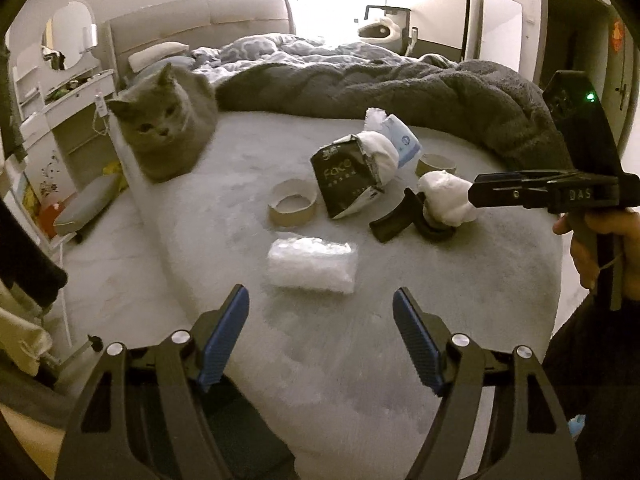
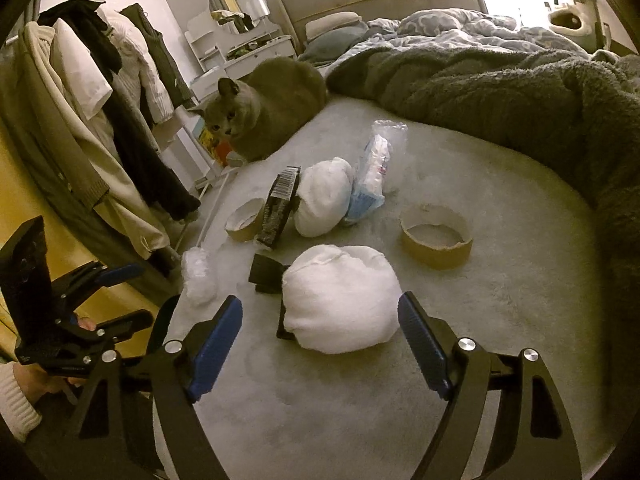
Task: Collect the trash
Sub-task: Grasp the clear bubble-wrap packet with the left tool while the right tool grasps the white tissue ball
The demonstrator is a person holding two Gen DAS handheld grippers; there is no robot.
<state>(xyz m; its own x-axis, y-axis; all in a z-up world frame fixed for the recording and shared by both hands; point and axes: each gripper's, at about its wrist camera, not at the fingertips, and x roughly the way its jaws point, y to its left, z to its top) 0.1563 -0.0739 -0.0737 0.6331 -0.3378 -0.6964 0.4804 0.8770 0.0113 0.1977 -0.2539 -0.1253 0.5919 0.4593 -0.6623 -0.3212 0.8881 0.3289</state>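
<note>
Cat [image 1: 170, 122] sat at far left on the bed's grey sheet [image 1: 360, 360], clear of the trash. Our left gripper [image 1: 320, 336] hovered low over the sheet, jaws wide apart and empty, with a clear plastic wrapper [image 1: 312, 266] lying just ahead of the fingertips. Past it we saw an empty tape roll core [image 1: 292, 208], then a black torn packet [image 1: 346, 180] with a white wad [image 1: 380, 156] stuffed beside it, and a blue-white plastic bag [image 1: 402, 138] behind. Further right lay a second tape core [image 1: 436, 164] and a black plastic piece [image 1: 404, 220] touching a crumpled white tissue ball [image 1: 448, 196]. Our right gripper [image 2: 320, 320] was also spread open, holding nothing, its fingers flanking that tissue ball [image 2: 340, 300] without touching it, as far as we could tell. A rumpled dark blanket [image 1: 400, 88] ran along the back right. Clothes [image 2: 100, 100] hung on a rack off the bed's left side.
</note>
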